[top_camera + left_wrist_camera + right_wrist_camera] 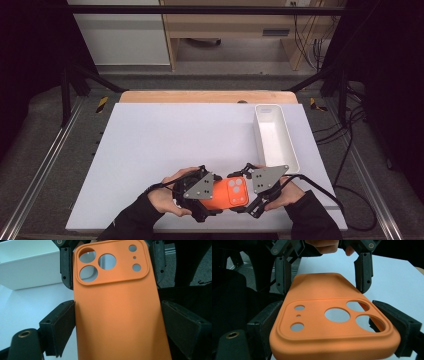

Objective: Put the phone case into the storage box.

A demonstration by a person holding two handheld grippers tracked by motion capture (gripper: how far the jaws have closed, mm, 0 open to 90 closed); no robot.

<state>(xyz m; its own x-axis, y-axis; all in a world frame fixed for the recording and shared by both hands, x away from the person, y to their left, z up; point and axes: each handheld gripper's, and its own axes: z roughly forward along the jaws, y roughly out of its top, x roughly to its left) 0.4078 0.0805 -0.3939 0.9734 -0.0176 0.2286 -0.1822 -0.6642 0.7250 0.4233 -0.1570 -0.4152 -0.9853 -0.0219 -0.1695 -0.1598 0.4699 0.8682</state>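
Note:
An orange phone case (227, 192) with round camera holes is held just above the white table sheet (165, 145) near the front edge, its back facing up. My left gripper (207, 197) grips the plain end from the left; in the left gripper view both black pads (62, 325) press on the long sides of the case (117, 315). My right gripper (247, 192) grips the camera end from the right. In the right gripper view its pads (265, 320) press on both sides of the case (322, 290). Each gripper's fingers (66, 267) show at the far end in the other's view.
A long white tray (290, 145) stands at the right side of the sheet, close behind the right hand; it also appears in the left gripper view (30, 272). A wooden table edge (207, 96) runs along the back. Cables trail off to the right.

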